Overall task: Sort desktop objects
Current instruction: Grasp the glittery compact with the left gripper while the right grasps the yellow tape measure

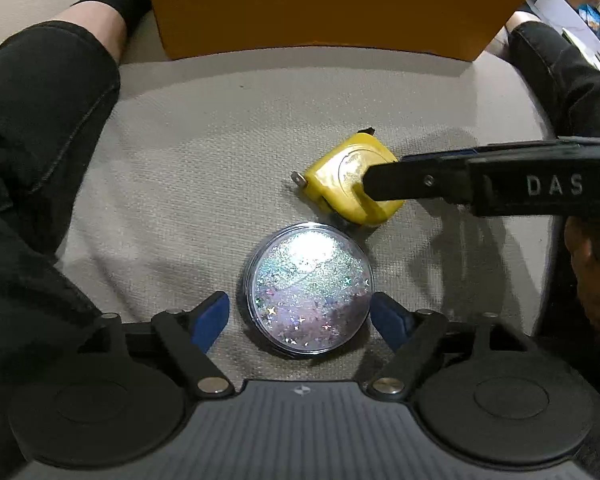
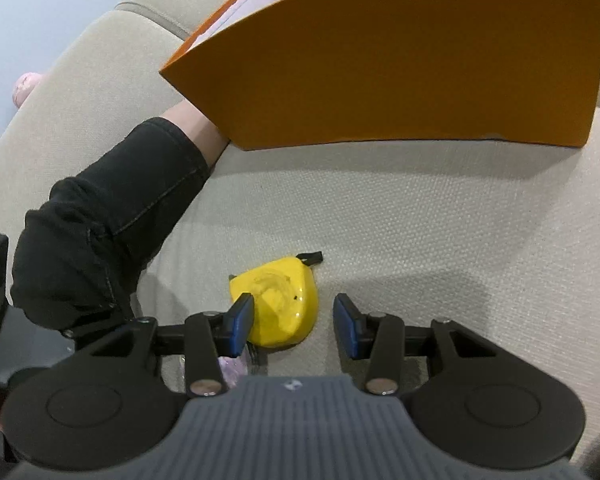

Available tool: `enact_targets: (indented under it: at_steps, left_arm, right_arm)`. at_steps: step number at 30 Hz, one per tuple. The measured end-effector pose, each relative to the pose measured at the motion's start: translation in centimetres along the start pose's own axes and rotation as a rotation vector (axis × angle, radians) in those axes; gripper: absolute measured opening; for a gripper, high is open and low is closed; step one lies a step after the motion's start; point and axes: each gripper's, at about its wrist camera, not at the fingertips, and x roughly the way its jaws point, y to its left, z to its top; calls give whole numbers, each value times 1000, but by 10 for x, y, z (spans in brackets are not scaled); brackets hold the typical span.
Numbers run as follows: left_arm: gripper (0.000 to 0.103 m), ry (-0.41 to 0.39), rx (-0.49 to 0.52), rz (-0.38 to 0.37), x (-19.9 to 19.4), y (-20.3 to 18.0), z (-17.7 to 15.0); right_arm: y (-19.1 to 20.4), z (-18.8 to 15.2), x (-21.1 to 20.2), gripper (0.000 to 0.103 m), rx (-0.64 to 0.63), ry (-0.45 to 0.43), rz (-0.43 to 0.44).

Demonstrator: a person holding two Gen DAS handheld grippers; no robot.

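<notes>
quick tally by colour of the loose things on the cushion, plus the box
yellow: 1, the tape measure
glittery silver: 1, the round case
orange: 1, the box
total: 3

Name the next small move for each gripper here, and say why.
Probably close both. The left gripper stands open with the round glittery clear-lidded case between its blue pads, not yet pressed. The right gripper stands open around the yellow tape measure on the beige fabric surface.
</notes>
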Motion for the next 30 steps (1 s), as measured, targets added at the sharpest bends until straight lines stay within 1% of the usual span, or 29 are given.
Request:
enact_targets:
  at_steps: [3,4,5,6,9,11,12,13,14,16,17,18,21,22,23,25,27,30]
  left_arm:
    - [89,-1,-15,-7,1,3,2]
    - [86,-6,-17,-9,0,4,2]
    - [83,-13,-20,-14,0,2,1]
    - [82,-19,-30,-22,0,5,0]
    - [81,-33,-47,-37,-2,8,-3]
    - [80,-43,-45,-36,-4,8,-5]
    - [80,-50,-48,-36,-6,8,-6]
    - [68,-63,-55,-28,-9,10,-7]
    - [58,-83,-76,-31,-10,9,-6]
    - [46,-117,-122,-72,-18,18,-8]
    - [42,-125,-133,-89,-19,21,-10]
    - [41,-133,-142,-96,-21,23,-11]
    - [32,-166,-130,-102,-27,22,-11]
    - [26,-177,-127,-111,-29,20,-11]
    - [23,-192,-117,-123,-31,18,-12]
    - [21,-213,-100,-129,-38,16,-17]
    - [20,-236,-87,-108,-41,12,-22]
    - [18,-279,-82,-79,-53,8,-25]
  right_arm:
    - [-4,2,6,47,30,3,16]
    - [-3,3,7,47,30,5,17]
    - [-2,3,6,47,22,5,18]
    - [0,3,8,48,9,6,13]
    - [6,2,9,48,-24,3,2]
    - [7,1,6,44,-26,-5,0]
    - [7,0,4,40,-25,-15,-3]
    - [5,-1,2,36,-15,-22,-2]
    - [4,-1,-1,34,-5,-33,-3]
    - [1,-2,-8,26,17,-51,19]
    - [1,-2,-11,25,22,-53,32]
    - [2,-3,-14,24,19,-55,36]
    - [9,-7,-21,22,-19,-57,24]
    - [11,-8,-24,21,-27,-60,26]
    - [13,-10,-28,21,-37,-62,30]
    - [16,-14,-35,21,-54,-74,30]
    - [20,-17,-43,21,-88,-91,-1]
    - [21,-20,-55,21,-119,-119,-89]
